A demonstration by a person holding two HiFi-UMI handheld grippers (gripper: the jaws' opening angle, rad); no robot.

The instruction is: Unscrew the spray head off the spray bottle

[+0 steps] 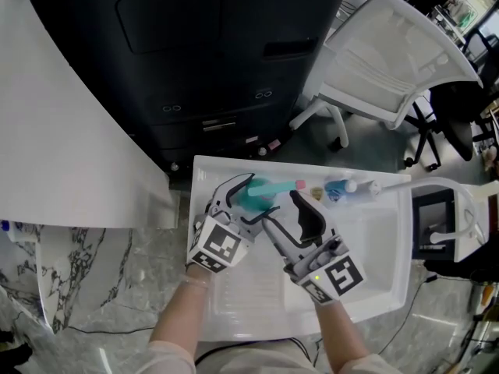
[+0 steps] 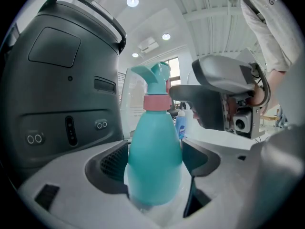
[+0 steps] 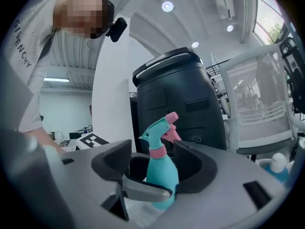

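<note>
The left gripper (image 2: pixel 155 166) is clamping its jaws on the belly of the teal plastic spray bottle (image 2: pixel 155 147), pink-collared beneath its teal spray head (image 2: pixel 153 76), over the white tray (image 1: pixel 374 240). The right gripper (image 3: pixel 151 162) is holding its jaws apart around the bottle, not pressing.

Teal and pink against white, grey and black.

The spray bottle (image 2: pixel 153 161) is teal with a pink collar (image 2: pixel 156 102). Its spray head (image 3: pixel 156 130) is teal too, tipped pink at the nozzle. The left gripper (image 1: pixel 261 193) and right gripper (image 1: pixel 278 207) are pale grey with black jaw pads, each carrying a cube of black-and-white square markers. The tray (image 1: pixel 382 287) is white, the machine (image 1: pixel 195 53) on the far side is near-black, and the chair (image 1: pixel 398 61) at far right is white. The floor (image 1: pixel 93 271) has a grey-veined marble pattern. The small bottle (image 1: pixel 337 189) at the tray's far edge seems blue, capped white.
</note>
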